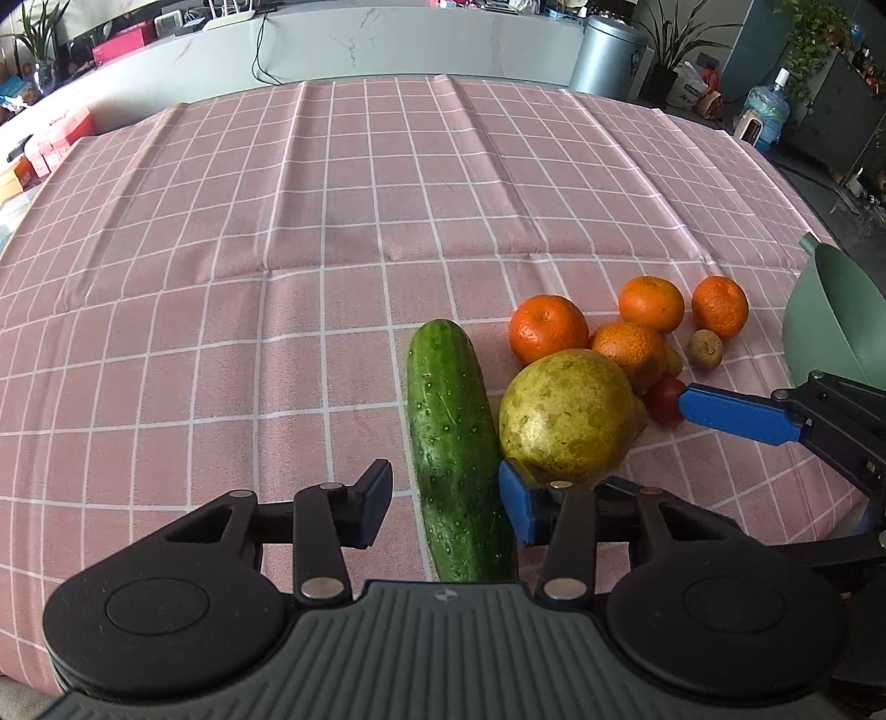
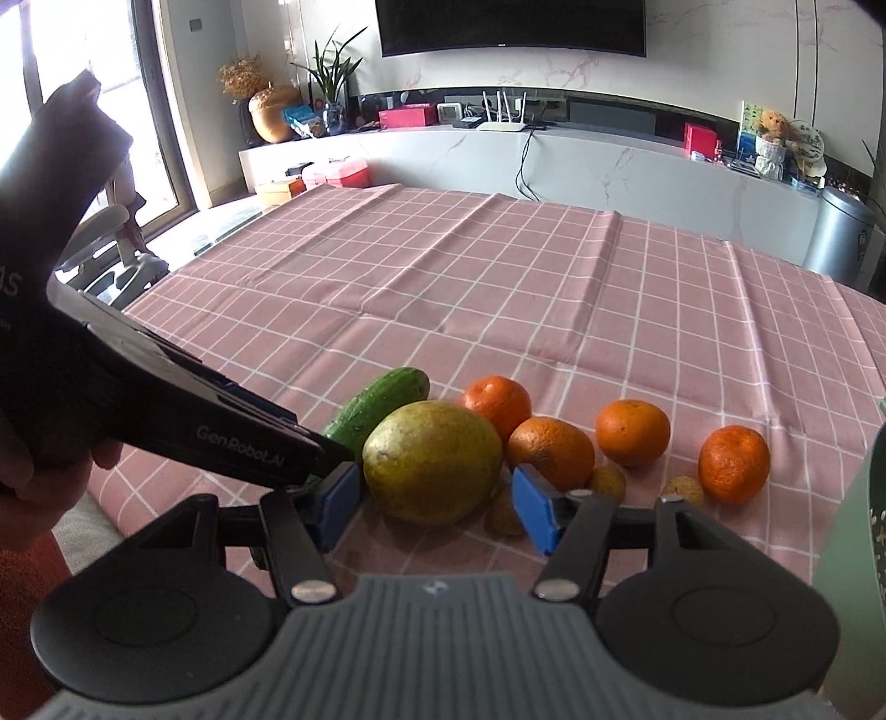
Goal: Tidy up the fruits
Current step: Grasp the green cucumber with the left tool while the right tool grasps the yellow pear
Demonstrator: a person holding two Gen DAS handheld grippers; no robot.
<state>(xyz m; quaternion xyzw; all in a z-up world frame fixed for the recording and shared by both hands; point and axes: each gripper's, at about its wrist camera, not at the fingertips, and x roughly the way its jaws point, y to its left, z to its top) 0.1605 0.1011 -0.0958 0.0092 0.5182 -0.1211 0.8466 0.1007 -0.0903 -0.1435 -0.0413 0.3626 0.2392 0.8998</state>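
The left gripper (image 1: 443, 504) stands part open around the near half of a green cucumber (image 1: 451, 437). Its right pad touches the cucumber's side; its left pad stands clear, so nothing is clamped. The right gripper (image 2: 437, 512) is also part open, its blue pads either side of a large yellow-green fruit (image 2: 432, 462), close to it, though contact cannot be told.

Everything lies on a table under a pink cloth with a white grid (image 1: 277, 277), creased in long folds. A green bowl (image 1: 830, 315) sits at the table's right edge.

The cucumber lies lengthwise, pointing away, with the big fruit touching its right side. Just beyond the fruit sit four oranges (image 2: 631, 432), several small brownish fruits (image 2: 682, 490) and, in the left view, a small red one (image 1: 664, 399) at the right gripper's fingertip.

Farther off, a white marble-look counter (image 2: 609, 160) carries boxes, a router and potted plants, with a dark screen (image 2: 512, 25) on the wall and a metal bin (image 1: 606, 55) beside it.
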